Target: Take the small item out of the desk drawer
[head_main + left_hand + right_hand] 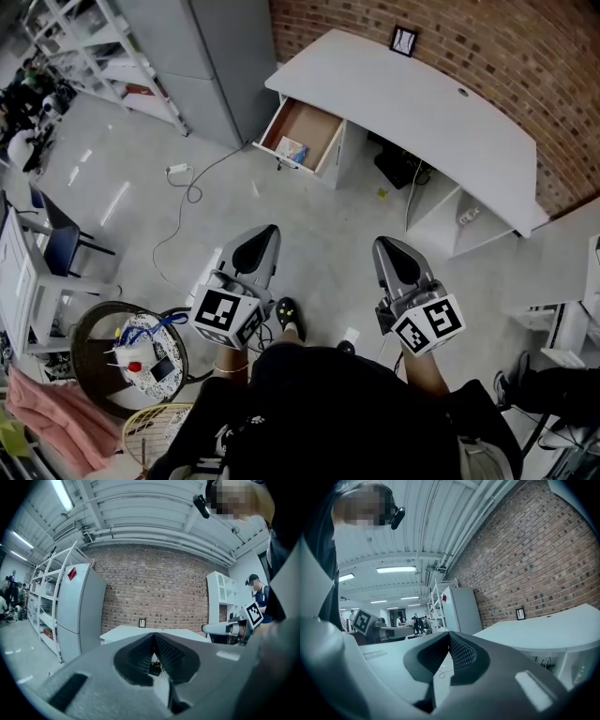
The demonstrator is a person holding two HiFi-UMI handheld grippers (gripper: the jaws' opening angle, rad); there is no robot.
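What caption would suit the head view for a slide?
A person holds the left gripper and right gripper, both shut, facing a white desk whose open drawer holds a small item.

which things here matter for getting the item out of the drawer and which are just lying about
For the job: open drawer, small item in it, desk, left gripper and right gripper, both shut and empty.

Just lying about: white cable, picture frame on the desk, grey cabinet, racket, pink cloth.
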